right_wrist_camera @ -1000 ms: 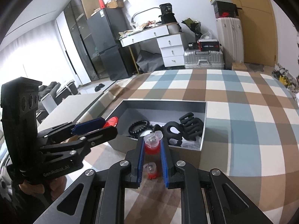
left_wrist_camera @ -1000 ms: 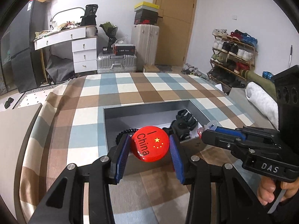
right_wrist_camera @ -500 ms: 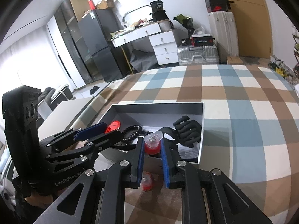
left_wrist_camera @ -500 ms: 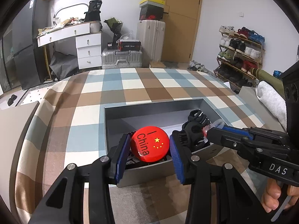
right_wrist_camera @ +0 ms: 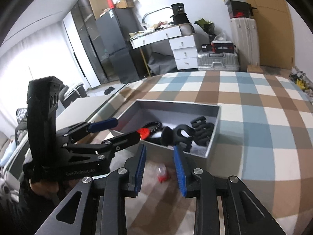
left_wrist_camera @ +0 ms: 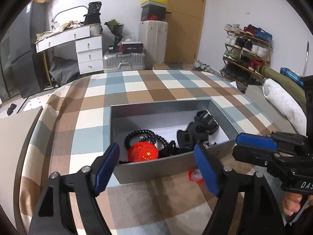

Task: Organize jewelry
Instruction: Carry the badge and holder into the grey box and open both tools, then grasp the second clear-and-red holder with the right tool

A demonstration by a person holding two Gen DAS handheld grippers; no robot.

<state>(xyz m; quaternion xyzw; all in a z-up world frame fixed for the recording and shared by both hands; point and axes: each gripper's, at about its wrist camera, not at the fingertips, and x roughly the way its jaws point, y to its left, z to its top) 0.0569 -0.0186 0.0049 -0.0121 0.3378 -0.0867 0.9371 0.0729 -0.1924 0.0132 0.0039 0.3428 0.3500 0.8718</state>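
Observation:
A grey open box [left_wrist_camera: 156,166] sits on the checked cloth. Inside lie a round red badge [left_wrist_camera: 142,152], a black bead bracelet [left_wrist_camera: 140,134] and a black hair claw [left_wrist_camera: 197,129]. My left gripper [left_wrist_camera: 156,154] hangs over the box's near wall; its jaws are opening wide, and the badge lies loose below and between them. My right gripper [right_wrist_camera: 159,152] is also opening, with nothing pressed between its pads. A small red-and-clear piece [right_wrist_camera: 163,174] lies on the cloth under it, outside the box [right_wrist_camera: 214,133]. The left gripper [right_wrist_camera: 127,128] shows at the box's left corner.
The checked cloth [left_wrist_camera: 137,90] covers a wide flat surface with free room beyond and to the right of the box. A grey cushion edge [right_wrist_camera: 88,105] lies on the left. Drawers, suitcases and a shoe rack stand far behind.
The left jaws spread and the red badge dropped from them into the box. The right jaws parted, and the small red-and-clear piece they held is no longer between them.

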